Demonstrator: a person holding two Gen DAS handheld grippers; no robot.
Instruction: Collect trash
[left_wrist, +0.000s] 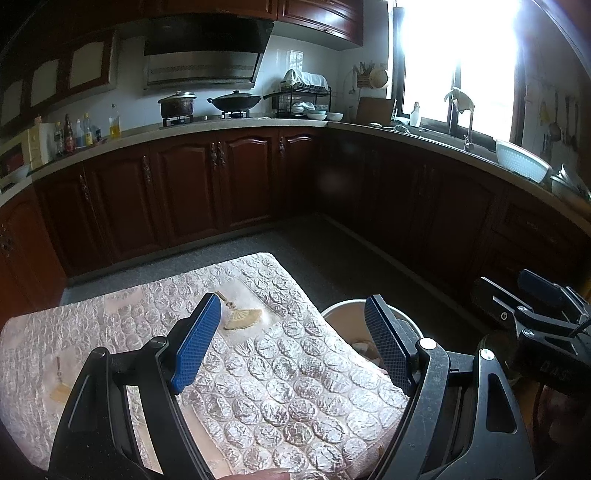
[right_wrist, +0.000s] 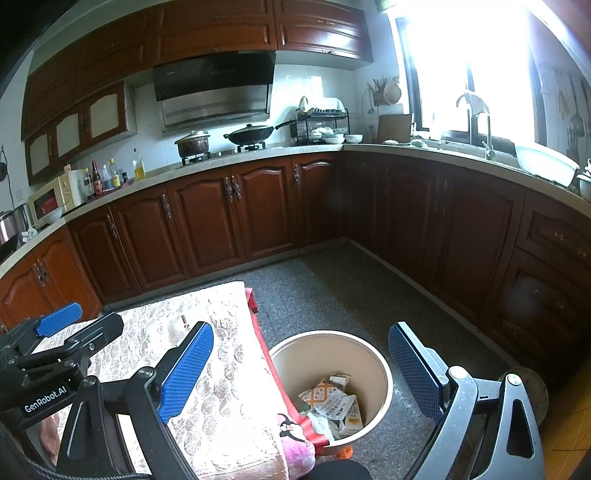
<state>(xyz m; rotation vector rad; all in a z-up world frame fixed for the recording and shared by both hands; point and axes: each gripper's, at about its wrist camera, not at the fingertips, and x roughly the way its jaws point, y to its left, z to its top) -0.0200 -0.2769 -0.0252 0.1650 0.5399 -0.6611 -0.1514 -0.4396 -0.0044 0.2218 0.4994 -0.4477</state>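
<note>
Kitchen table (right_wrist: 221, 387) beside trash-filled bin (right_wrist: 369, 354); 2 grippers, left (left_wrist: 291, 347) and right (right_wrist: 301, 373), jaws apart, empty.

Your left gripper (left_wrist: 291, 345) points forward and downward with its blue-padded jaws spread wide and nothing between them, while your right gripper (right_wrist: 301, 373), just beside it on its right, is tilted down the same way, its jaws likewise wide apart and empty.
</note>
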